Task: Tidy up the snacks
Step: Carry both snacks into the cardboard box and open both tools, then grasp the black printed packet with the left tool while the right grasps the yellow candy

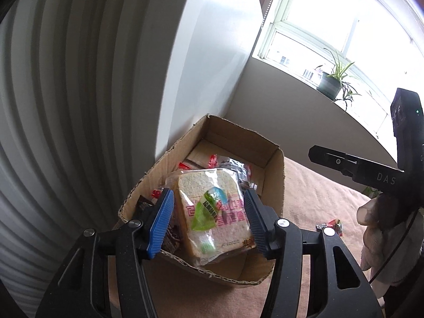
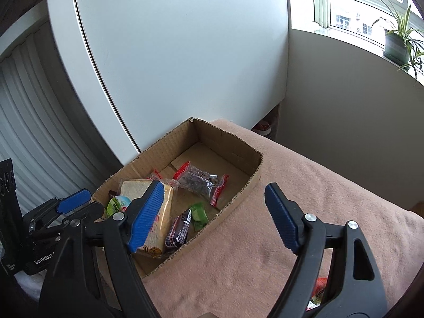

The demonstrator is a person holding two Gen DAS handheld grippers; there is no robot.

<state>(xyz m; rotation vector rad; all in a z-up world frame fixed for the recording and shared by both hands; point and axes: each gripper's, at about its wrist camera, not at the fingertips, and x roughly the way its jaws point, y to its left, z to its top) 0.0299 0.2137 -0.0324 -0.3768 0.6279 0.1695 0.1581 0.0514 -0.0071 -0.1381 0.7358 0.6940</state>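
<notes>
A wrapped slice of bread with pink print stands tilted in the open cardboard box, a green and white packet on its face. My left gripper is open around the bread; a gap shows at the left pad and the right pad is at the wrapper's edge. In the right wrist view, the bread leans at the box's near-left end. Beside it lie a dark pack with red ends, a green sweet and a dark wrapper. My right gripper is open and holds nothing, above the box's near side.
The box sits on a pink cloth against a white cabinet. Loose snacks lie on the cloth and under my right gripper. A potted plant stands on the windowsill. A ribbed white panel is at the left.
</notes>
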